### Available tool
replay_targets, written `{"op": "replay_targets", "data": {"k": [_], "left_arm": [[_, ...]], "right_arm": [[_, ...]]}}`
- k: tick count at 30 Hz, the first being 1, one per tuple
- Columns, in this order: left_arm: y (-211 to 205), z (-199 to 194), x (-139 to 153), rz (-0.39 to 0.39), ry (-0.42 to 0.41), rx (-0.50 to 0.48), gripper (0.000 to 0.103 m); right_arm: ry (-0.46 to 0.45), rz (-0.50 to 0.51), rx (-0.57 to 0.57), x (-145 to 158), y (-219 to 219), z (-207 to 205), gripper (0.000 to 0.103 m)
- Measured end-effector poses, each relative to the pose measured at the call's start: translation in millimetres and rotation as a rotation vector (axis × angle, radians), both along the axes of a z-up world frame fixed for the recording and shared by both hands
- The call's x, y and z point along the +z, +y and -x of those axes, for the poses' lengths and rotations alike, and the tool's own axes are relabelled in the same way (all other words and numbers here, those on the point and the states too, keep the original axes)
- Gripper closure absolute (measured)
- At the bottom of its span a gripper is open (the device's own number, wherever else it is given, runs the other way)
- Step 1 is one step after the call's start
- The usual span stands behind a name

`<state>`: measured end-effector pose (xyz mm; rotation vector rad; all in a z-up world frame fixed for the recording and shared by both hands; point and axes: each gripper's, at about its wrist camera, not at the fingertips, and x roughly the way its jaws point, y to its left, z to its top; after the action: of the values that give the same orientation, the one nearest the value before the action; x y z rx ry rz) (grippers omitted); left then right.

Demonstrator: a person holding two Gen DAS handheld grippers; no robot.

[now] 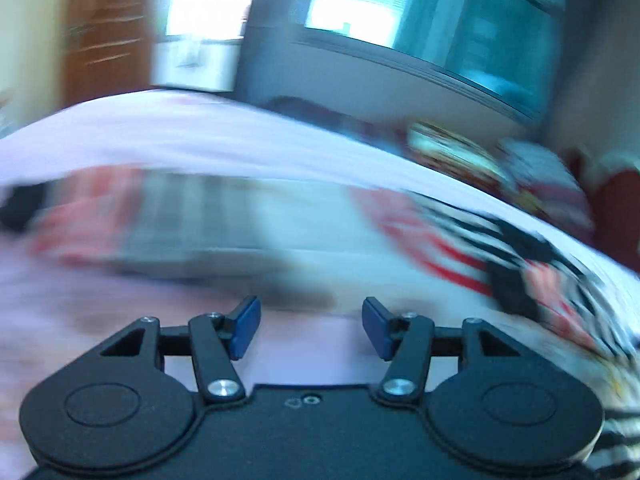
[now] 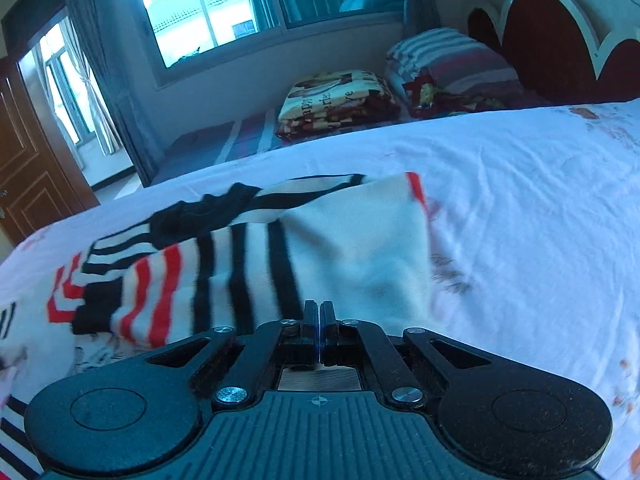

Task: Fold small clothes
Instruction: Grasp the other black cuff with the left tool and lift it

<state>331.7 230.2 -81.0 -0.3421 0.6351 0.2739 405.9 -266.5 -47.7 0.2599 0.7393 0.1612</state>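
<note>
Striped garment (image 2: 248, 248) pinched by right tool (image 2: 319, 320); left tool (image 1: 311, 328) spread; folded blanket (image 2: 336, 100) beyond.

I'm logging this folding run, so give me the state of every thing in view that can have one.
left gripper: open, nothing between its fingers, view blurred.
right gripper: shut; whether it pinches cloth, cannot tell.
striped garment: lying on the bed, partly folded over, rumpled.
bed sheet: spread out, creased.
patterned blanket: folded, lying at the far side of the bed.
striped pillow: lying by the headboard.
door: open.
</note>
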Motion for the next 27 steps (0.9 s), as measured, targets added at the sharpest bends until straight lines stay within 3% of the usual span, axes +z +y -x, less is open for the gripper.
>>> {"op": "replay_targets", "data": {"k": [2, 4, 8, 11, 16, 18, 19, 22, 27], "left_arm": [[57, 22, 0, 0.071, 0.005, 0.151, 0.049], [107, 38, -5, 0.19, -0.019, 0.263, 0.054], [160, 51, -13, 0.357, -0.104, 0.378, 0.06], [176, 50, -21, 0.449, -0.159, 0.415, 0.062], [184, 34, -22, 0.465, -0.193, 0.421, 0.063], [189, 28, -23, 0.447, -0.185, 0.421, 0.078], [193, 26, -23, 0.435, -0.171, 0.423, 0.098], [193, 24, -21, 0.434, -0.183, 0.412, 0.098], [142, 2, 15, 0.311, -0.217, 0.235, 0.098]], "right_arm": [[0.005, -0.018, 0.008, 3, 18, 3, 0.103], [0.015, -0.03, 0.019, 3, 38, 7, 0.103], [0.04, -0.07, 0.024, 5, 69, 9, 0.103], [0.041, -0.085, 0.024, 11, 86, 7, 0.103], [0.058, -0.114, 0.003, 15, 93, -3, 0.103], [0.07, -0.124, -0.017, 15, 92, -6, 0.103], [0.074, -0.127, -0.025, 15, 91, -7, 0.103], [0.08, -0.142, -0.038, 15, 86, -7, 0.103], [0.058, -0.131, -0.024, 16, 82, -2, 0.103]]}}
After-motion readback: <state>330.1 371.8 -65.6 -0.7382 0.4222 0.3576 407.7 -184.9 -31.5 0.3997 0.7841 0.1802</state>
